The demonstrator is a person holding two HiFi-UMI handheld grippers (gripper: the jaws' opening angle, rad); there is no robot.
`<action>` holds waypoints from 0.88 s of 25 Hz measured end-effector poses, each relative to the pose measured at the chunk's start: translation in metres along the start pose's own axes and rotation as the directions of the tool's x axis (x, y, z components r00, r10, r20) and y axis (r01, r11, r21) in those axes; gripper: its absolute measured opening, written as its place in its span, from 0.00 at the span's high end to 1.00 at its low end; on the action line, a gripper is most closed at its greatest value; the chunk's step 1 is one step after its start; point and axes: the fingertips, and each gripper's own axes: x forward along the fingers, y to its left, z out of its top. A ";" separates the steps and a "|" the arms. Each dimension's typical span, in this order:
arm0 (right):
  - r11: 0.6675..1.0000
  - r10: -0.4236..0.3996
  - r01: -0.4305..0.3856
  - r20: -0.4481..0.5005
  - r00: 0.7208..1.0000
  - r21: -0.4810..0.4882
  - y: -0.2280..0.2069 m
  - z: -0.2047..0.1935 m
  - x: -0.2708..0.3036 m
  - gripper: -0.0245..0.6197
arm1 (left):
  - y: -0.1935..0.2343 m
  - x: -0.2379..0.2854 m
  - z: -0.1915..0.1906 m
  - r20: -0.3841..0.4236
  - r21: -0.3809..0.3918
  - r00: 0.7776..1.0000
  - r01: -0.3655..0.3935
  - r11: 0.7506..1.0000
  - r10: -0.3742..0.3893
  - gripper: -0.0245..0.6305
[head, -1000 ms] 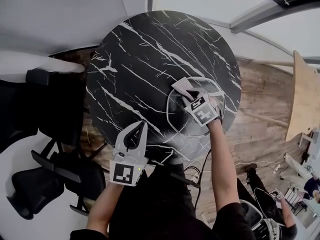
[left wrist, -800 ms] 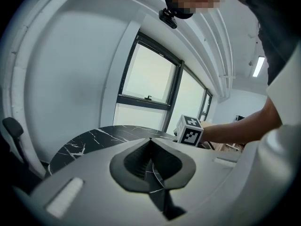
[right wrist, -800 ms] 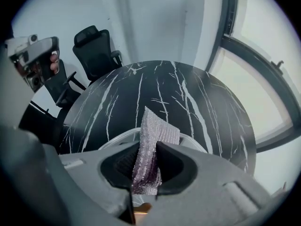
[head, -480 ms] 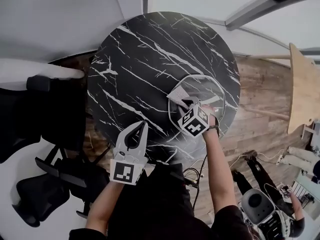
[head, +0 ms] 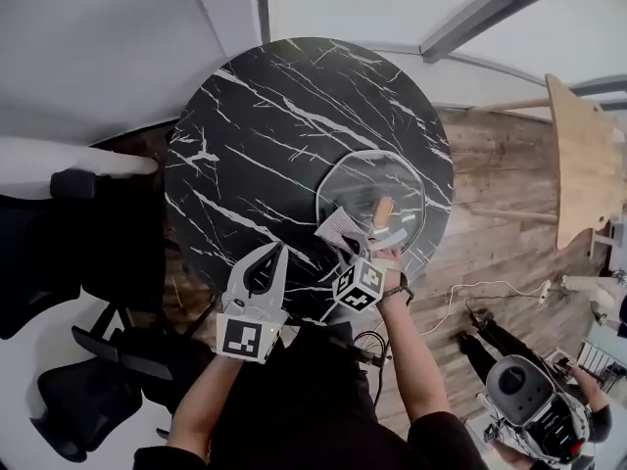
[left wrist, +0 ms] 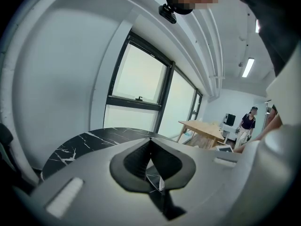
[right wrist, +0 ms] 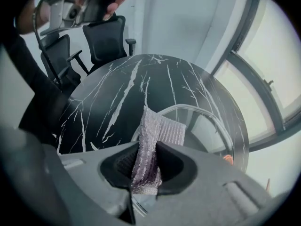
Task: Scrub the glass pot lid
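The glass pot lid (head: 367, 186) lies flat on the right half of the round black marble table (head: 255, 135), its orange knob (head: 383, 210) showing. My right gripper (head: 349, 247) is at the lid's near-left rim, shut on a silvery scrub pad (head: 339, 227). In the right gripper view the pad (right wrist: 151, 142) sticks out between the jaws over the lid's rim (right wrist: 207, 120). I cannot tell whether it touches the glass. My left gripper (head: 277, 253) hovers at the table's near edge, left of the lid, shut with nothing in it (left wrist: 151, 142).
Black office chairs (head: 69, 253) stand left of the table and show in the right gripper view (right wrist: 106, 36). A wooden table (head: 578, 155) stands on the plank floor to the right. Cables (head: 490, 292) and another person (head: 534, 399) are at the lower right.
My right gripper has drawn the pad from the lid's middle back to its near-left rim, uncovering the knob. The left gripper has stayed in place.
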 end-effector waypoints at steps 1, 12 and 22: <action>1.000 0.002 -0.002 0.017 1.000 0.000 0.008 -0.001 0.001 0.84 | -0.004 0.001 0.001 0.001 0.004 1.000 0.009 1.000 -0.009 0.96; 0.964 0.177 -0.203 0.155 0.972 0.173 0.068 -0.012 -0.008 0.84 | -0.029 0.002 0.007 -0.006 0.020 0.997 0.081 0.996 -0.081 0.96; 0.843 0.186 -0.416 0.540 0.821 0.342 0.056 -0.003 -0.066 0.84 | -0.040 -0.002 0.006 -0.019 0.051 0.995 0.096 0.994 -0.095 0.96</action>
